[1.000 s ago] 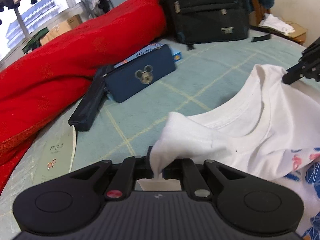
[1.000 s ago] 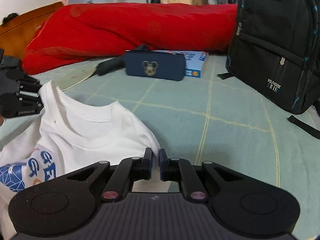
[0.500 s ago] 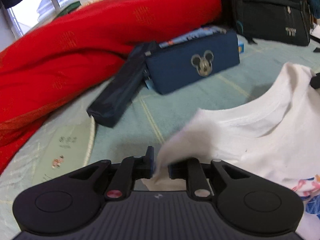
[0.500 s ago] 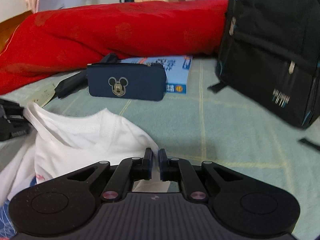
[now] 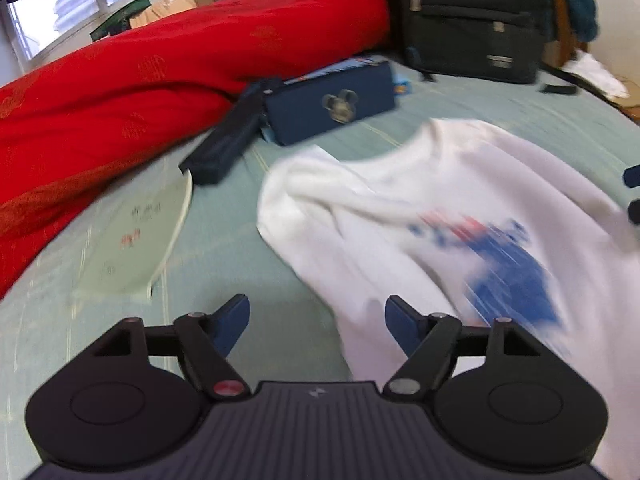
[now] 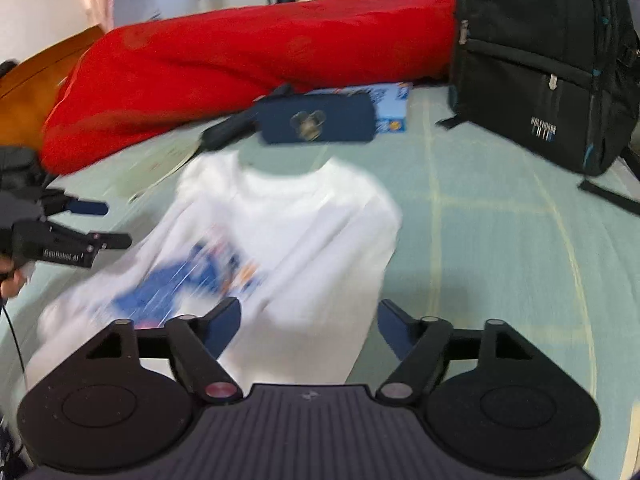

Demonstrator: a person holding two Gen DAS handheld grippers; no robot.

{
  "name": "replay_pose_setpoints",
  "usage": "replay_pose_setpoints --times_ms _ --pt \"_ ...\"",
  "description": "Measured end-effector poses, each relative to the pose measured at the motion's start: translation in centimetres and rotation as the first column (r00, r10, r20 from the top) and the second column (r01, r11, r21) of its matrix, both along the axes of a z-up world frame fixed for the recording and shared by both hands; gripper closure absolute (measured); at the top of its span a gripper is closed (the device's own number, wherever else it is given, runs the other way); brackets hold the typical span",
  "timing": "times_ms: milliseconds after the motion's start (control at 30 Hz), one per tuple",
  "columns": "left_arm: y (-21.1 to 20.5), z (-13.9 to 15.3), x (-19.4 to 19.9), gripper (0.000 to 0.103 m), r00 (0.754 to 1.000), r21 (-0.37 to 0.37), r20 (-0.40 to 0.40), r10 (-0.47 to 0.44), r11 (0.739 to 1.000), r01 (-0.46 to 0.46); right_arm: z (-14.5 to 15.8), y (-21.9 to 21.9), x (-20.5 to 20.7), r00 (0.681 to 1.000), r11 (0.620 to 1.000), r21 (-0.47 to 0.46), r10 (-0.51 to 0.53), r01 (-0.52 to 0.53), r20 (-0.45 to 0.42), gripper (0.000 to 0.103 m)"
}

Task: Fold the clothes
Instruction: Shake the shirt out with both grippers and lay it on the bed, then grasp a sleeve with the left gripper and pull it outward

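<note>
A white T-shirt (image 5: 400, 220) with a blue and red print lies spread on the pale green bed sheet (image 5: 224, 264), collar towards the far side. My left gripper (image 5: 316, 312) hangs over the shirt's left edge. Its jaws are opening, and cloth lies under the gap without being pressed. My right gripper (image 6: 308, 312) is over the shirt (image 6: 300, 220) near its right side, jaws also opening wide, with cloth below them but none pinched. In the right wrist view the left gripper (image 6: 108, 224) shows at the left edge with its fingers apart. Both views are motion-blurred.
A red quilt (image 5: 140, 92) lies along the far side, with a black backpack (image 5: 468, 20) to its right. A navy pencil case (image 5: 332, 108), a black pouch (image 5: 224, 148), a blue box (image 6: 394, 108) and a booklet (image 5: 136, 240) lie beyond the collar.
Both grippers let go of the shirt's shoulders, opened wide and pulled back. The shirt dropped flat on the bed with its print facing up.
</note>
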State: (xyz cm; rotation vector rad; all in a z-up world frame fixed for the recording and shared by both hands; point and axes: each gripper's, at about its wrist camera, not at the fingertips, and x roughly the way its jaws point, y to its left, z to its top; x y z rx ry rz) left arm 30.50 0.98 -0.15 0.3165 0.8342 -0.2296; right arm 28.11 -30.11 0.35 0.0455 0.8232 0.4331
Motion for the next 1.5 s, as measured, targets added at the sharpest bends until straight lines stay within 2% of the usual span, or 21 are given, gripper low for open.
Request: replay_pose_setpoints --times_ms 100,200,267,367,500,633,800,1000,1233,1400,1500 --pt "0.0 0.7 -4.7 0.019 1.000 0.002 0.023 0.002 1.000 -0.002 0.1 1.1 -5.2 1.000 1.000 -0.012 0.006 -0.005 0.005 0.011" --pt "-0.2 1.0 -8.7 0.018 0.999 0.010 0.046 0.005 1.000 -0.005 -0.2 2.5 -9.9 1.000 0.999 -0.040 0.009 -0.007 0.030 0.004" --pt "-0.5 1.1 -10.9 0.018 0.998 0.014 0.070 -0.007 1.000 0.006 -0.5 3.5 -12.6 0.999 0.998 -0.056 0.011 -0.008 0.046 0.002" --pt "-0.7 0.8 -14.2 0.018 0.993 0.029 0.115 -0.033 0.999 0.029 -0.9 4.4 -16.1 0.998 0.999 -0.046 0.008 -0.005 0.063 0.002" --pt "-0.5 -0.4 -16.4 0.018 0.990 0.047 0.134 -0.034 0.998 0.028 -1.5 4.8 -18.9 0.999 1.000 -0.006 -0.001 0.002 0.047 0.002" --pt "0.5 -1.5 -16.8 0.018 0.993 0.036 0.121 -0.015 0.999 0.011 -2.2 4.5 -20.2 0.999 0.999 0.036 -0.034 0.034 0.010 0.002" --pt "1.0 -2.7 -16.9 0.018 0.988 0.073 0.151 -0.012 0.997 0.001 -2.3 4.7 -20.8 0.999 0.998 0.038 -0.053 0.053 0.005 0.001" --pt "0.5 -4.5 -15.5 0.019 0.985 0.075 0.162 -0.065 0.996 0.054 -2.0 5.7 -20.7 0.999 0.999 0.032 -0.028 0.028 0.022 0.000" --pt "0.1 -5.1 -13.9 0.017 0.966 0.089 0.225 -0.129 0.990 0.112 -2.1 6.4 -19.8 1.000 0.999 0.042 -0.019 0.018 0.010 0.000" --pt "2.2 -4.9 -13.0 0.017 0.966 0.115 0.246 -0.075 0.992 0.048 -2.1 6.8 -19.4 1.000 1.000 0.016 -0.019 0.019 0.016 0.000" --pt "4.0 -4.8 -12.5 0.017 0.975 0.041 0.219 -0.026 0.999 0.018 -2.2 6.7 -19.1 1.000 0.999 0.025 -0.021 0.021 0.012 0.000"
